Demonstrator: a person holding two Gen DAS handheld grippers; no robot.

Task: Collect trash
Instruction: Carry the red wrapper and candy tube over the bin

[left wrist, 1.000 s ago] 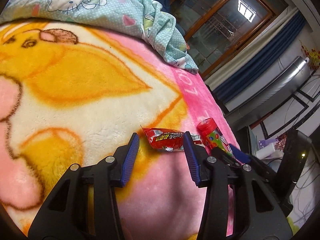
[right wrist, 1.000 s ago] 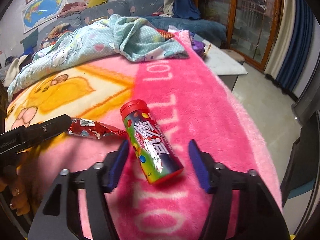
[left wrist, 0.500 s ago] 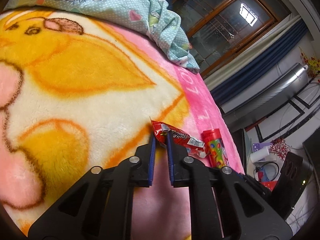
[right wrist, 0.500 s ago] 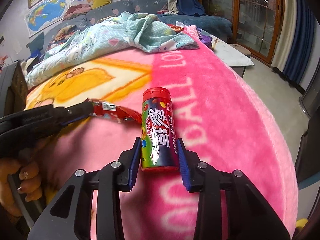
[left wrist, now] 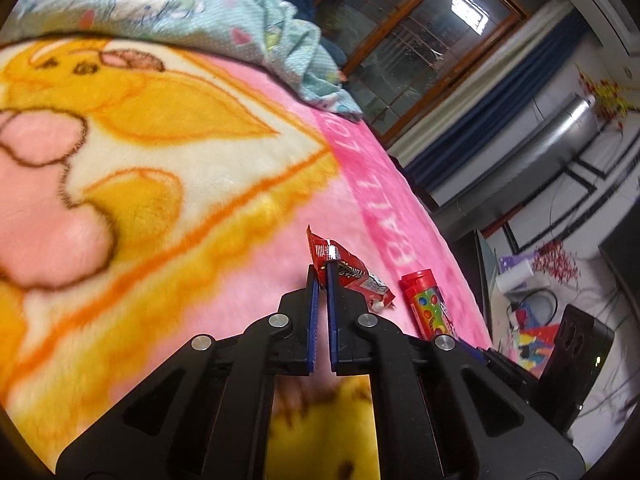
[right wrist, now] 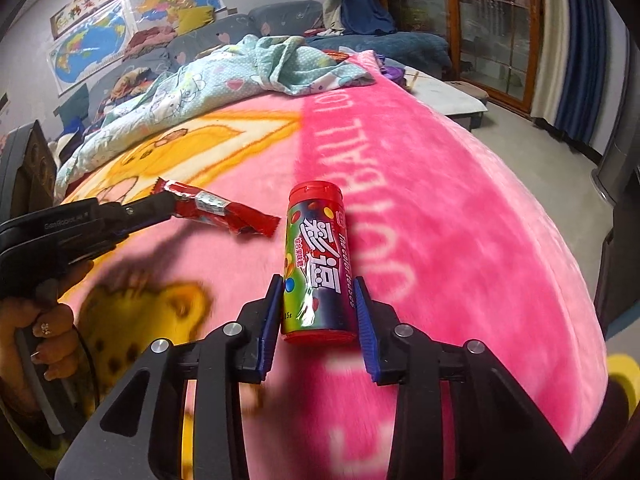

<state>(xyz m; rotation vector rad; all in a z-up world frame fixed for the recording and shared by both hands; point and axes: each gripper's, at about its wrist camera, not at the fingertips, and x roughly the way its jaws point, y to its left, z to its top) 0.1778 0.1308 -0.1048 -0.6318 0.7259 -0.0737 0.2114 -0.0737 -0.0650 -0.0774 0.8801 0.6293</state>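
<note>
Bed blanket now bare: left claw has closed on the wrapper, right claw on the candy tube; both lifted, ready for disposal.

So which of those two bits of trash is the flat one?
The red wrapper, pinched in the left gripper. The candy tube, clamped by the right gripper, is a round cylinder.

home bedroom: fleece blanket, wall maps.

Pink cartoon blanket on bed, teal quilt bunched at far end, world map on wall.
</note>
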